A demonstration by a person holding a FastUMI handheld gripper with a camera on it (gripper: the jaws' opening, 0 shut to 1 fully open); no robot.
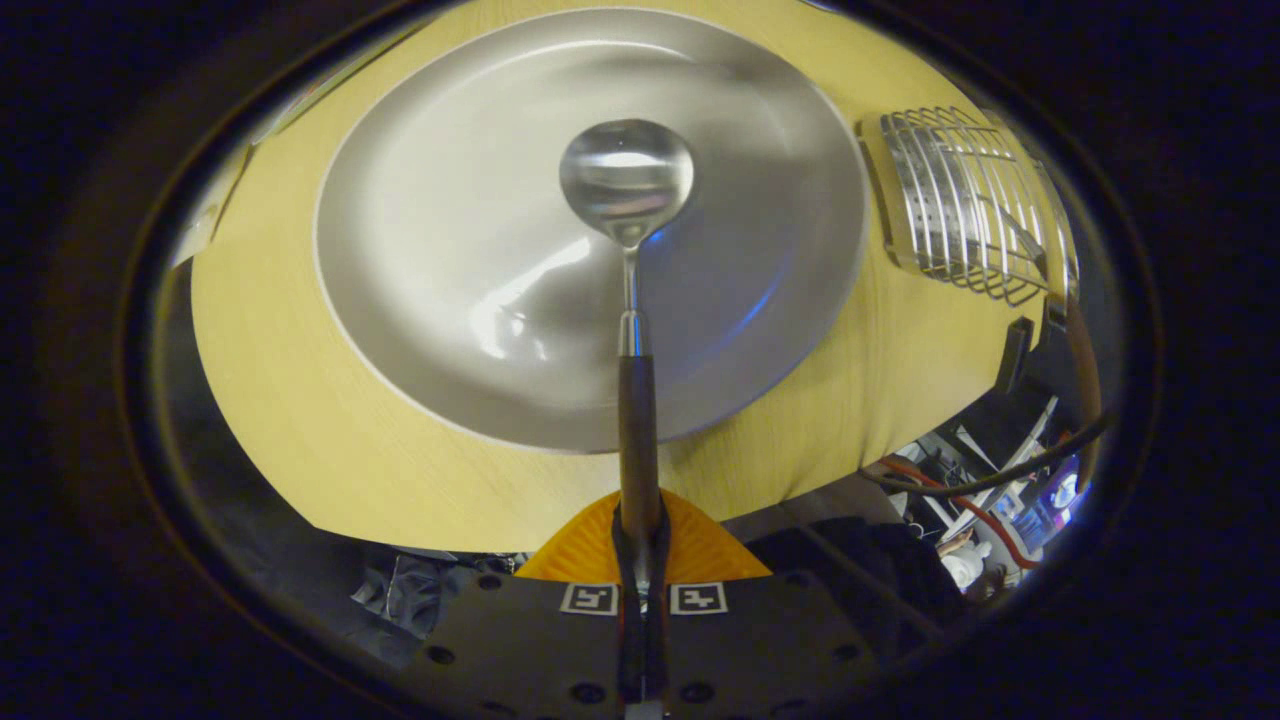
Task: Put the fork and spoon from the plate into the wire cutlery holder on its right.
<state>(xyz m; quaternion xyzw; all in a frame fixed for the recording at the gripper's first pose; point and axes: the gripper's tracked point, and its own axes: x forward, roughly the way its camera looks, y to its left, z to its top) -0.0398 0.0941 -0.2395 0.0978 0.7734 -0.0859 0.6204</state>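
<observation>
Presently catalogued, gripper view, looking steeply down onto a tabletop.

Item 1, gripper (640, 525): held above the near edge of the table, pointing forward over the plate. Its two fingers are drawn close together, both pressing on the dark handle of the spoon, with almost no gap left between them. Two small square markers sit on the gripper body just behind the fingers. The hand holding the tool is out of view.

Item 2, spoon (628, 250): clamped by the lower end of its handle, the shaft running straight ahead from the fingers. The polished bowl lies beyond them, over the middle of the plate, concave side up. Whether the bowl touches the plate or hangs just above it cannot be told.

Item 3, plate (450, 230): large, round, pale grey, resting on the table ahead of the fingers.

Item 4, wire cutlery holder (960, 205): metal wire frame, standing on the table just to the right of the plate, near it but apart. Its far side is distorted by the lens; a dark slender piece with a brownish handle appears at its right side, too warped to identify.

Item 5, table (330, 440): light wood-grain top.

Item 6, cables (960, 490): red and black, with blurred clutter, below the table's right edge.
</observation>
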